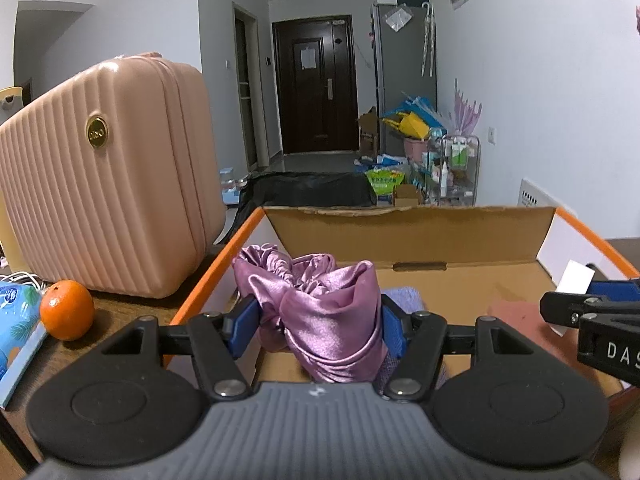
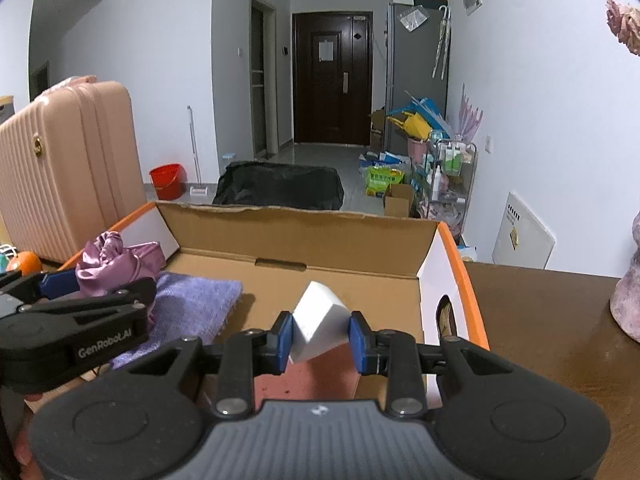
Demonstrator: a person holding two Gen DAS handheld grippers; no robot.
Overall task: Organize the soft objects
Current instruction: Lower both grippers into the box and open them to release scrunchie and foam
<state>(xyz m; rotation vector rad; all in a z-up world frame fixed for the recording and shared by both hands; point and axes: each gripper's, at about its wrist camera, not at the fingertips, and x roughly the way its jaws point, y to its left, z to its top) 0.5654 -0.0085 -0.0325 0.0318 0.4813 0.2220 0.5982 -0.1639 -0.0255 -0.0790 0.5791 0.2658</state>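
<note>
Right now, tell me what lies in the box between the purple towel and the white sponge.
Bare cardboard floor of the box; nothing else sits between the purple towel and the white sponge held by the right gripper, as its own view shows.

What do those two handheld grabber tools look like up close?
Both look alike. The left gripper and right gripper each have a ribbed grey body with a small white logo, black linkage arms with silver pivot bolts, two round black discs, and blue pads on the fingers. White lettering on the left one's side reads "GenRobot.AI". No cables or sleeves are visible.
</note>
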